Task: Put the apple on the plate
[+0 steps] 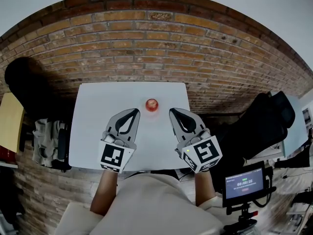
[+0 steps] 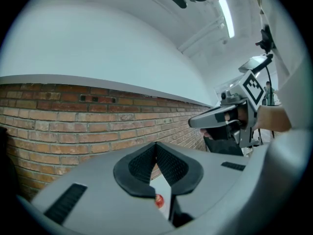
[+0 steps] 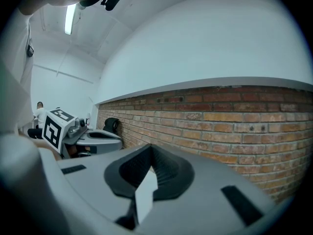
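- Beige cloth of the person's top (image 1: pixel 146 204) filled the nearest part of the head view, and two bare forearms reached forward from it.
- To the right of it we saw a small screen (image 1: pixel 244 183) on a stand, and a black bag (image 1: pixel 259 121) a little farther.
- We saw the left gripper (image 1: pixel 134 111) over the white table (image 1: pixel 88 131), jaws clenched tip to tip with nothing between them.
- We saw the right gripper (image 1: pixel 172 111) beside it, jaws also pressed together and empty.
- The red apple (image 1: pixel 152 105) lay on the table just beyond the tips, between the two grippers, touching neither, nearer to the far edge.
- Behind the table we saw a brick wall (image 1: pixel 146 38), white above.
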Available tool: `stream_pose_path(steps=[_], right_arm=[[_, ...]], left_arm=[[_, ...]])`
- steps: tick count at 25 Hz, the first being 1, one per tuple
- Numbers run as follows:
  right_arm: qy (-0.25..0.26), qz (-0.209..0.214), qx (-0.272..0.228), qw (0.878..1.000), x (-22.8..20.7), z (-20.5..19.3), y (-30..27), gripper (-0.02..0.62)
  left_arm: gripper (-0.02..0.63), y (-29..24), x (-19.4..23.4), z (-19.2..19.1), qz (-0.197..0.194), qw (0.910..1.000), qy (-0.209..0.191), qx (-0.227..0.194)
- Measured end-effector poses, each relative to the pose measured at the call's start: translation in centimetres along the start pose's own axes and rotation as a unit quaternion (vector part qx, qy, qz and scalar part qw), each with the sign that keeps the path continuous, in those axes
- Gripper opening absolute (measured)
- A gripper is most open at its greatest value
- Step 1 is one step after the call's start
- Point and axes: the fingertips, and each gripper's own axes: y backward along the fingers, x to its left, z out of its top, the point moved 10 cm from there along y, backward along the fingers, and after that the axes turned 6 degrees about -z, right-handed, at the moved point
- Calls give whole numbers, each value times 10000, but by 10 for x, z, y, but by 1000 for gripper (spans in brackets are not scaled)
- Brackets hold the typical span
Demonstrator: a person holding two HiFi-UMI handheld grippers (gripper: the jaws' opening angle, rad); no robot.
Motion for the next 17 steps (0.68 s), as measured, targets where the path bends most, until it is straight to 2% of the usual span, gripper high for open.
stream_pose_path(steps=[17], right_arm=[[-65,20,75,9999,3,-6,-1,0]], left_arm=[[6,4,-2,-5,-20,10000,31,65]])
